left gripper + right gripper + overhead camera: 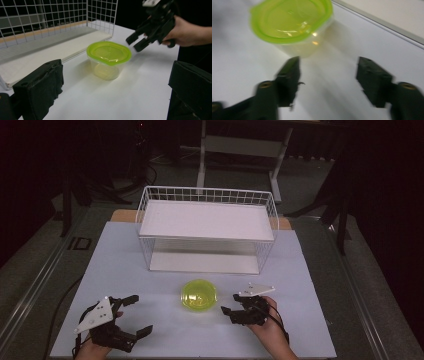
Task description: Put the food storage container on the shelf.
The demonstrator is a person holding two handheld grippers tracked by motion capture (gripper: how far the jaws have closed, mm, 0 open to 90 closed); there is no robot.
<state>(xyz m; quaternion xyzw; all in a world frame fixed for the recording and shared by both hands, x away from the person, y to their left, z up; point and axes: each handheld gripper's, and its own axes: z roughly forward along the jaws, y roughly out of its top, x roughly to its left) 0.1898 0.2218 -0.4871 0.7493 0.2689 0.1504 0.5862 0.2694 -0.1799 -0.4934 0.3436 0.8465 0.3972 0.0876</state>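
Right hand-held gripper [227, 310] low beside lidded container [199, 294], jaws apart.

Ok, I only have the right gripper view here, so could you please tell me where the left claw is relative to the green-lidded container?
Observer: The left claw is at the near left of the table, well apart from the container, with its jaws wide open.
Operator: Thank you. What does the pale edge beyond the container belong to?
Observer: It is the bottom board of a white wire rack, which also has an upper shelf and stands behind the container.
Operator: And seen from above, how does my claw sit?
Observer: The right claw is just to the container's right, open and not touching it.
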